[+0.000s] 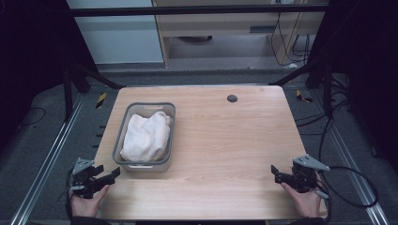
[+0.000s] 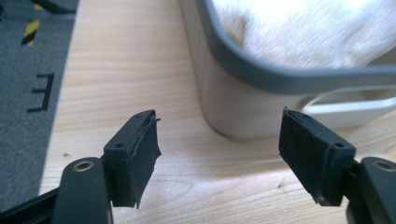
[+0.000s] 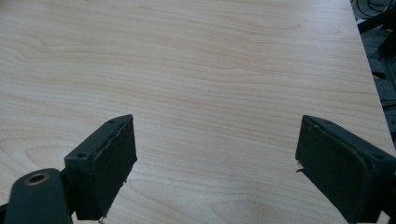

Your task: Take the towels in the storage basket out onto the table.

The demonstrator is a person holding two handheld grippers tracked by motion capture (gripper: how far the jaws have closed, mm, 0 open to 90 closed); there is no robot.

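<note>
Two tools rest at the wooden worktop's [image 1: 225,140] near corners: left tool [image 1: 109,176], right tool [image 1: 277,174]. A grey rounded-rectangular bin [image 1: 123,136] near the left edge holds a crumpled white towel [image 1: 146,136].

Left tool's [image 2: 219,140] jaws are spread, nothing between, facing the bin's [image 2: 243,70] smooth corner; fluffy towel [image 2: 303,32] inside.

Right tool [image 3: 215,154] is released over bare grain.

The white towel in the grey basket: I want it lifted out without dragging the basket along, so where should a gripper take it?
Probably the raised fold at the far end of the white towel, from straight above. It bunches highest there, clear of the grey basket rim.
</note>
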